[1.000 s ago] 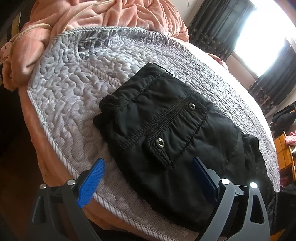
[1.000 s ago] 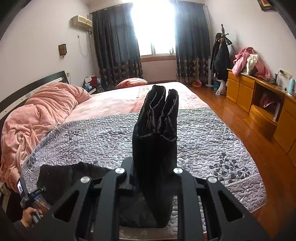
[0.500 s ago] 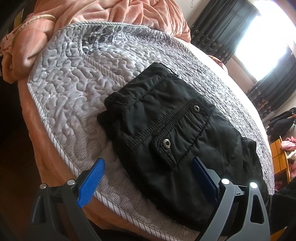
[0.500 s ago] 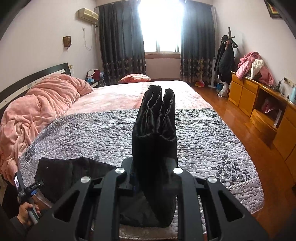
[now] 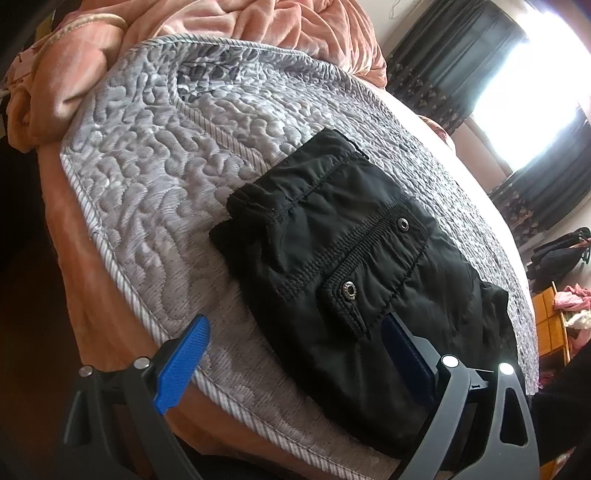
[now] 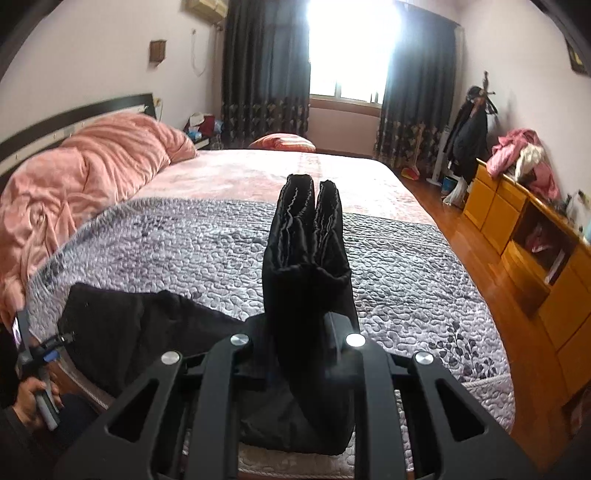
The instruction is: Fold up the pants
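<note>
Your right gripper is clamped on the black pants: a bunched stack of the leg ends stands up between its two fingers, with two folded ridges pointing away from you toward the window. The rest of the pants trails down to the left and lies flat on the grey quilt, near the front edge of the bed.

Your left gripper is spread wide and holds nothing. Its blue pads sit apart, the left one over the quilt's corded border, the right one at the near edge of the pants; whether that pad touches the cloth, I cannot tell. From this view the waist end of the pants lies spread on the quilt, with a stitched pocket flap facing up and two metal snaps showing.

A rumpled pink blanket is heaped beyond the quilt at the head of the bed. In the right wrist view your left hand shows low at the left, beside the bed. Yellow wooden drawers stand along the right wall with pink clothes piled on top
</note>
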A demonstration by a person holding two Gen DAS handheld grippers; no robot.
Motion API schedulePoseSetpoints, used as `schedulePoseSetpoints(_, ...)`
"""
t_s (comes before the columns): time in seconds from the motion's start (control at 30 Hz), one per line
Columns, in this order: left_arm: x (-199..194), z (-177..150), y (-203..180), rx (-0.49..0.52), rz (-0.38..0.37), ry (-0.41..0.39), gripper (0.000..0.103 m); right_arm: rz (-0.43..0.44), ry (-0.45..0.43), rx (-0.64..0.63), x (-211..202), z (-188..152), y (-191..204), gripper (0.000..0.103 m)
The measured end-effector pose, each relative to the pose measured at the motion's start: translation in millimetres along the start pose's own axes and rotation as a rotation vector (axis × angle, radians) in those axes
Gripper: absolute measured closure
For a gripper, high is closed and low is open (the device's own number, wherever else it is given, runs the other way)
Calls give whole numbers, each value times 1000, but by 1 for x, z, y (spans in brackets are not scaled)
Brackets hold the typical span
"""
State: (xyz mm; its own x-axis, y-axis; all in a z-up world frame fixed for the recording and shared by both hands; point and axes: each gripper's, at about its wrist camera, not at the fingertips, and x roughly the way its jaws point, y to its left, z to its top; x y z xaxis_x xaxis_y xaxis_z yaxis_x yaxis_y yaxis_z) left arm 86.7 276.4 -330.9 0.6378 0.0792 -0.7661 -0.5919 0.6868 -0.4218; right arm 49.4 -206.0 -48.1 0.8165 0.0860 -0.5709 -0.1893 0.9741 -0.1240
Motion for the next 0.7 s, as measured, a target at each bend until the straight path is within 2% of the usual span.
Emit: schedulePoseSetpoints(0.7,3,4,10,-28,-19,17,9,25,80,-109,37,-6,51,86)
